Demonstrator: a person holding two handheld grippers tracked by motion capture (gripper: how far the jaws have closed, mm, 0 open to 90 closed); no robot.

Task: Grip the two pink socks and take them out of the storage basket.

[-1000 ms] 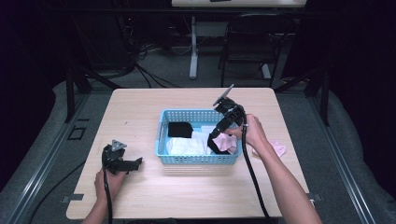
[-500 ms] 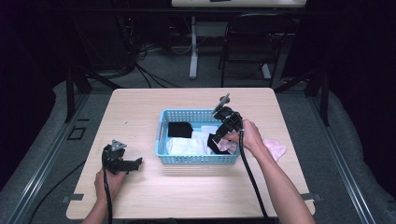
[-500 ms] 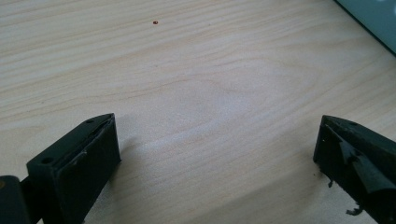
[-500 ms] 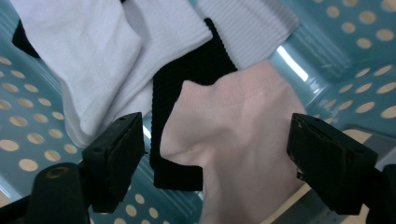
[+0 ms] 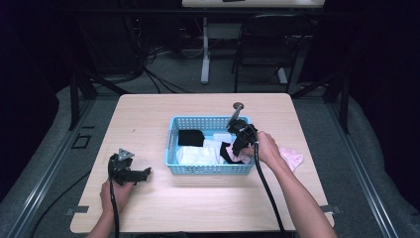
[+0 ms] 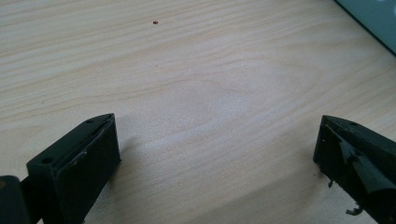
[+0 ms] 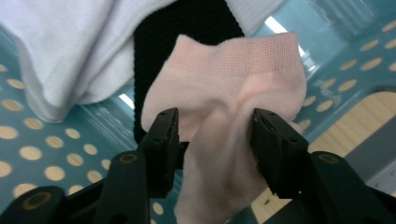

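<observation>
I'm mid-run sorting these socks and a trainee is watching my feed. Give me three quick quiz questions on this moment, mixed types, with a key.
1. True or false: the right gripper has its jaws closed on a pink sock over the blue basket.
2. Multiple choice: what lies between the jaws of the left gripper?
A. a white sock
B. bare wooden table
C. the basket's rim
3. Fill in: on the table, just right of the basket, lies another ____ sock.

Key: 1 true; 2 B; 3 pink.
</observation>
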